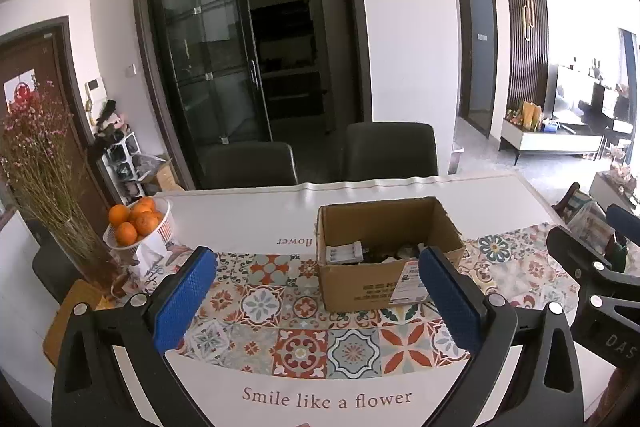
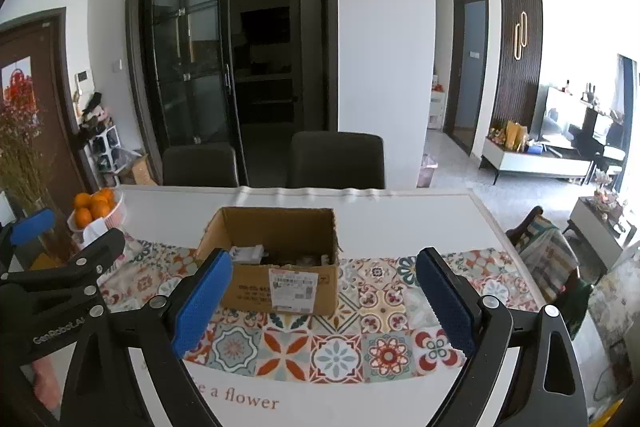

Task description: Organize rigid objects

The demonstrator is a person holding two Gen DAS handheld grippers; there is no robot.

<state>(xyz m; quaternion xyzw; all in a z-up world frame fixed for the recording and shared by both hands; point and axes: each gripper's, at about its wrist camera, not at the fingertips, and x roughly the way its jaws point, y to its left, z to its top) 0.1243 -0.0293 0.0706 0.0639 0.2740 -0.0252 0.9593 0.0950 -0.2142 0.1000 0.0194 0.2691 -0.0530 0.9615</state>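
Note:
An open cardboard box (image 1: 360, 287) stands on the tiled table runner (image 1: 304, 343), with a white item (image 1: 344, 253) and several other small objects inside. My left gripper (image 1: 318, 297) hovers above the runner on the near side of the box, its blue pads wide apart and nothing between them. In the right wrist view the same box (image 2: 256, 287) sits ahead, and my right gripper (image 2: 324, 301) is also open and empty, short of the box. Each gripper shows at the edge of the other's view: the right gripper (image 1: 592, 267) and the left gripper (image 2: 60, 267).
A white bowl of oranges (image 1: 136, 223) and a glass vase of dried flowers (image 1: 44, 163) stand at the table's left end. Two dark chairs (image 1: 390, 151) line the far side. The table's right edge (image 2: 496, 227) drops to the floor, with a covered chair (image 2: 548, 247) beside it.

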